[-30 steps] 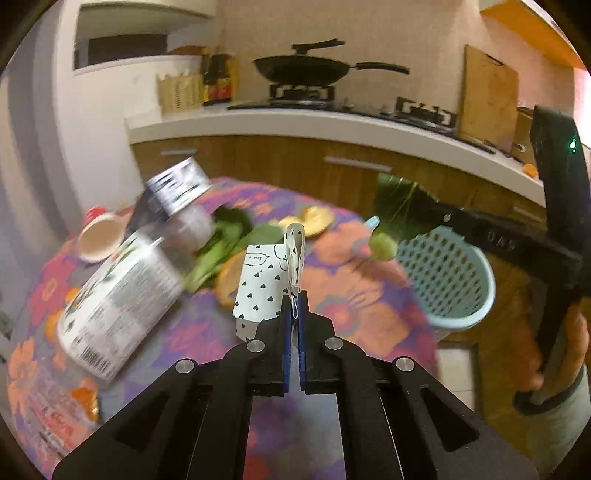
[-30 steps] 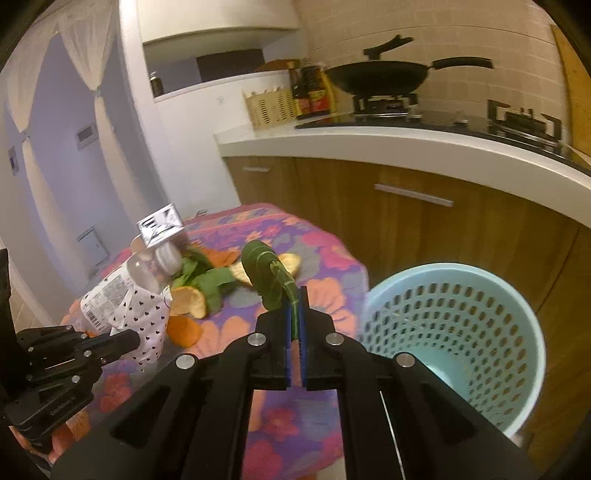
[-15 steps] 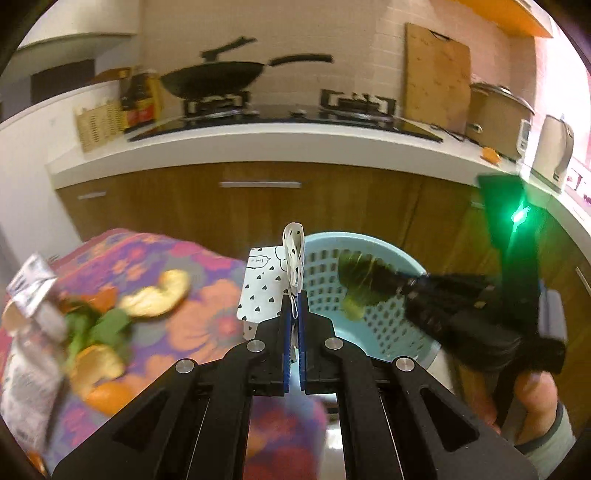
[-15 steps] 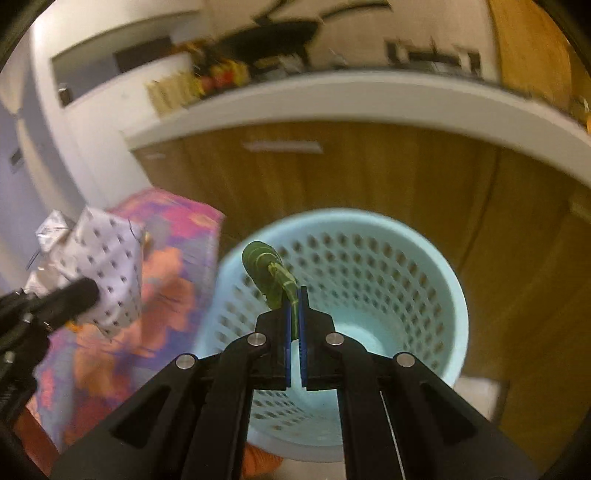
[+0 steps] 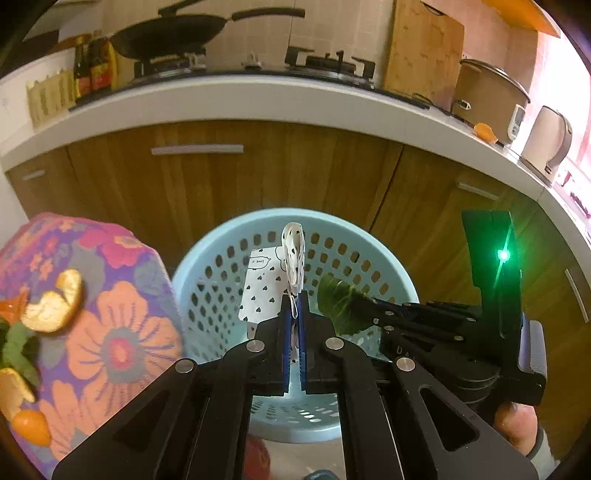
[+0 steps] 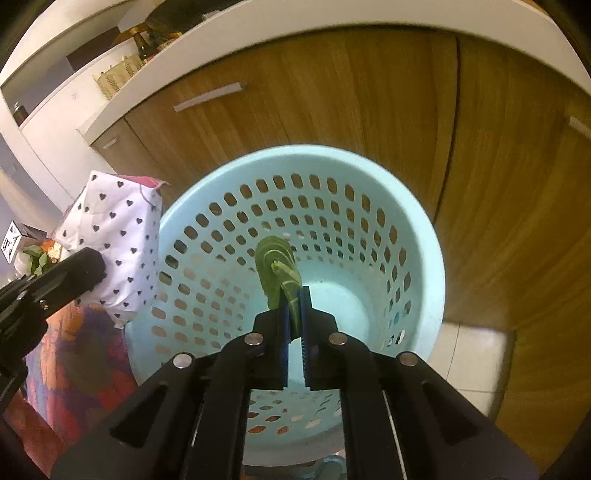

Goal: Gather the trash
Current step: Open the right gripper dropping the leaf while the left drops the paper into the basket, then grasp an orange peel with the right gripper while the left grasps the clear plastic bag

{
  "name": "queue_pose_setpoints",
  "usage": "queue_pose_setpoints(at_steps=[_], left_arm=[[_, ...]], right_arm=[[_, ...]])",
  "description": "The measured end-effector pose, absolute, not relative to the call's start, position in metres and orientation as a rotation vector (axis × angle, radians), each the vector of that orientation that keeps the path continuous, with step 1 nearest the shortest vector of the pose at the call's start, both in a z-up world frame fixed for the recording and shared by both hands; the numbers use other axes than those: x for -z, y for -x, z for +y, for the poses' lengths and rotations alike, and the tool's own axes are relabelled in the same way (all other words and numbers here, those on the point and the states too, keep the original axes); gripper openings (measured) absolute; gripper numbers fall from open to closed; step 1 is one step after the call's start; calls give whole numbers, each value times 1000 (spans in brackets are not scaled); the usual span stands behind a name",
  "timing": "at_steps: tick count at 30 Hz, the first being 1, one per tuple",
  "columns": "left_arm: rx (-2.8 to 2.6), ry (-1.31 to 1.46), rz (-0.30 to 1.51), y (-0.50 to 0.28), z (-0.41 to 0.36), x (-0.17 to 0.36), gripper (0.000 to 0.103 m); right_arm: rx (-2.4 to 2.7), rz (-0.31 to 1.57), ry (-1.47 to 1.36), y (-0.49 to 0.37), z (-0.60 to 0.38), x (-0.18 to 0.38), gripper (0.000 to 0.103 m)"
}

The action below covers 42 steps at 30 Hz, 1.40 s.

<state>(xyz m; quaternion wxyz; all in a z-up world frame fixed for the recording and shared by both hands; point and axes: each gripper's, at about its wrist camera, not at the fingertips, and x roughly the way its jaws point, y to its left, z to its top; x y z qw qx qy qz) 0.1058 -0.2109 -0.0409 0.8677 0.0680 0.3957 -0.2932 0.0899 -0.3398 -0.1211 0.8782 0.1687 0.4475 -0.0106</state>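
A light blue perforated basket (image 5: 207, 266) (image 6: 413, 236) stands on the floor beside the table. My left gripper (image 5: 294, 310) is shut on a white paper bag with black hearts (image 5: 260, 291), held over the basket's mouth; the bag also shows in the right wrist view (image 6: 118, 236) at the basket's left rim. My right gripper (image 6: 294, 295) is shut on a green vegetable leaf (image 6: 275, 269) above the basket's inside. That leaf (image 5: 341, 304) and the right gripper (image 5: 373, 308) show in the left wrist view, to the right of the bag.
A table with a floral cloth (image 5: 110, 332) lies left of the basket, with orange peels (image 5: 55, 306) and green leaves (image 5: 16, 347) on it. Wooden cabinets (image 5: 295, 177) and a counter with a wok (image 5: 173, 33) stand behind. A tiled floor (image 6: 469, 354) lies right of the basket.
Both grippers have moved from the table to over the basket, carrying the bag and the leaf. The right gripper now tilts down into the basket.
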Motion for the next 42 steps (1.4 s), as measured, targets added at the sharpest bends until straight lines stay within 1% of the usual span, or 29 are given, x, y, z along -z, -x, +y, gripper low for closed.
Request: queue_pose_setpoints(at_steps=[2, 4, 5, 7, 8, 9, 10, 12, 14, 15, 16, 21, 26, 32, 34, 36, 38, 42], left_arm=[[611, -147, 843, -108, -214, 46, 3], [609, -150, 860, -112, -215, 50, 7], [608, -148, 869, -114, -215, 52, 7], [609, -142, 878, -115, -214, 54, 7], [610, -141, 874, -114, -213, 53, 8], [613, -142, 870, -114, -213, 52, 14], [614, -143, 867, -113, -213, 52, 22], [609, -149, 860, -111, -212, 51, 23], [624, -151, 859, -109, -211, 49, 30], [617, -162, 846, -106, -211, 48, 38], [607, -172, 829, -103, -210, 46, 40], [579, -159, 759, -86, -194, 29, 40], [542, -111, 678, -65, -164, 8, 41], [440, -50, 598, -38, -109, -19, 47], [394, -37, 575, -29, -87, -26, 53], [322, -26, 552, -20, -63, -33, 57], [217, -33, 520, -10, -39, -40, 58], [40, -16, 467, 12, 13, -52, 62]], right_arm=[[24, 940, -353, -90, -341, 124, 9], [27, 945, -351, -88, -341, 126, 14], [29, 946, -352, -89, -340, 126, 16], [33, 940, -359, -86, -342, 126, 27], [36, 936, -361, -84, -343, 125, 30], [40, 930, -364, -81, -344, 124, 35], [44, 925, -367, -80, -345, 123, 40], [43, 917, -373, -75, -346, 120, 40], [40, 908, -376, -71, -346, 116, 40], [43, 903, -378, -69, -346, 113, 40], [46, 897, -381, -66, -347, 110, 40], [54, 853, -362, -52, -344, 92, 40], [15, 774, -300, -41, -320, 61, 40], [-98, 680, -229, -35, -267, 28, 40], [-135, 658, -206, -34, -250, 20, 40], [-185, 632, -181, -33, -227, 12, 40], [-224, 615, -160, -32, -208, 7, 40], [-291, 593, -123, -34, -171, 1, 48]])
